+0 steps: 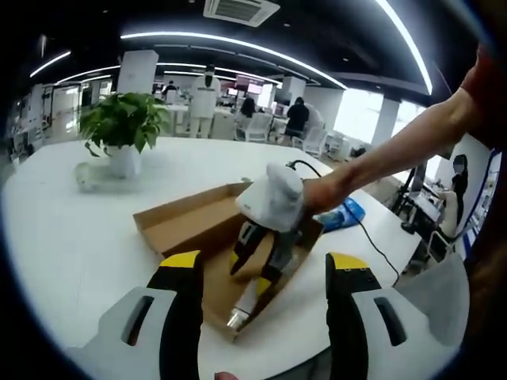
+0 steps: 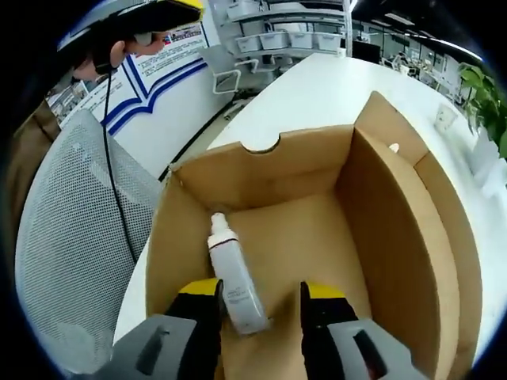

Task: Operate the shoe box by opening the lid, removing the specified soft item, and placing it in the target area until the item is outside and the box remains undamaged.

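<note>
Inside the one cardboard shoe box [image 2: 317,229] I count a single item: a white bottle [image 2: 232,277] lying on the box floor, cap end toward the far wall. My right gripper [image 2: 260,305] is lowered into the box with its two yellow-tipped jaws apart, one either side of the bottle's lower end; whether they touch it I cannot tell. From the left gripper view, the box [image 1: 186,218] lies open on one white table [image 1: 71,237], flap spread flat, with the right gripper [image 1: 257,265] reaching down into it, held by a person's hand [image 1: 321,194]. My left gripper [image 1: 265,277] stands back from the box, jaws wide apart, holding nothing. One potted plant [image 1: 120,131] stands well beyond the box; one blue object [image 1: 342,214] lies just past it.
</note>
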### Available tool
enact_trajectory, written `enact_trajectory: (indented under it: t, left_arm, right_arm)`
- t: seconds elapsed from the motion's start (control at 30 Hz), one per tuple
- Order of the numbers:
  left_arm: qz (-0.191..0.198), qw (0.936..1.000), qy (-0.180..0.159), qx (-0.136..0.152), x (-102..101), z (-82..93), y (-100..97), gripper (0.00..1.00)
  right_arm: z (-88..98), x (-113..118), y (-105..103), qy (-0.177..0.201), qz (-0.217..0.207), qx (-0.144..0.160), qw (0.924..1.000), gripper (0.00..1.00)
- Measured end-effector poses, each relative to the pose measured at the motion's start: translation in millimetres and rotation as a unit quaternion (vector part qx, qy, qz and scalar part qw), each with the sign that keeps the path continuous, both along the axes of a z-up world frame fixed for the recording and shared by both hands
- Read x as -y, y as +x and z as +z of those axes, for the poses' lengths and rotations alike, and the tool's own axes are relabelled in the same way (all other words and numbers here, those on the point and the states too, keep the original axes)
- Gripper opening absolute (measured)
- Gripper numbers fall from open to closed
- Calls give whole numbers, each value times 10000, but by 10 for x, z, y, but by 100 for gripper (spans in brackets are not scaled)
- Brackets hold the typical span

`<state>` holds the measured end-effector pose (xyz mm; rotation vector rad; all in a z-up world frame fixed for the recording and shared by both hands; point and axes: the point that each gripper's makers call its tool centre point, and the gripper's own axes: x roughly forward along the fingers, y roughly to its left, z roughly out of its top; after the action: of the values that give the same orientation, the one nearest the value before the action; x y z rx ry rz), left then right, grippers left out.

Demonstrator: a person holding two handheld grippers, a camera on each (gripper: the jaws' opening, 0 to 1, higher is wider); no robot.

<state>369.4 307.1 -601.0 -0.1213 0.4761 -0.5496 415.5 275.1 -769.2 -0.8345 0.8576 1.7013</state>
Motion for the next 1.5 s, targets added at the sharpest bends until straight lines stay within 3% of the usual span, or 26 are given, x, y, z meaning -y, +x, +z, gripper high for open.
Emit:
enact_trajectory:
  t: [0.13, 0.27, 0.53, 0.63, 0.77, 1.27, 1.33, 1.5]
  left_arm:
    - [5, 10000, 8, -23, -6, -16, -5, 62]
    - [-12, 10000, 11, -41, 3, -31, -9, 62]
    - [-48, 10000, 41, -54, 8, -36, 8, 62]
    - [-36, 10000, 52, -65, -10, -41, 2, 62]
    - [1, 9999, 62, -96, -54, -68, -8, 62]
    - [125, 9997, -21, -212, -78, -145, -25, 60]
    - [128, 9997, -20, -212, -81, -146, -30, 60]
    - [112, 9997, -30, -204, -67, -142, -34, 60]
  right_arm:
    - [37, 23, 50, 80, 0, 124, 9999, 35]
    - [89, -11, -74, 245, 336, 83, 9991, 37]
    - [-166, 14, -202, -153, 1163, 600, 9913, 36]
    - [-203, -26, -213, -147, 1176, 626, 9910, 33]
    - [-231, -8, -223, -156, 1339, 720, 9883, 21]
    - [-215, 114, -146, -132, 1249, 870, 9883, 17]
    - [-245, 135, -125, -199, 1341, 1011, 9856, 18]
    - [-240, 47, -168, -161, 1434, 1067, 9838, 20]
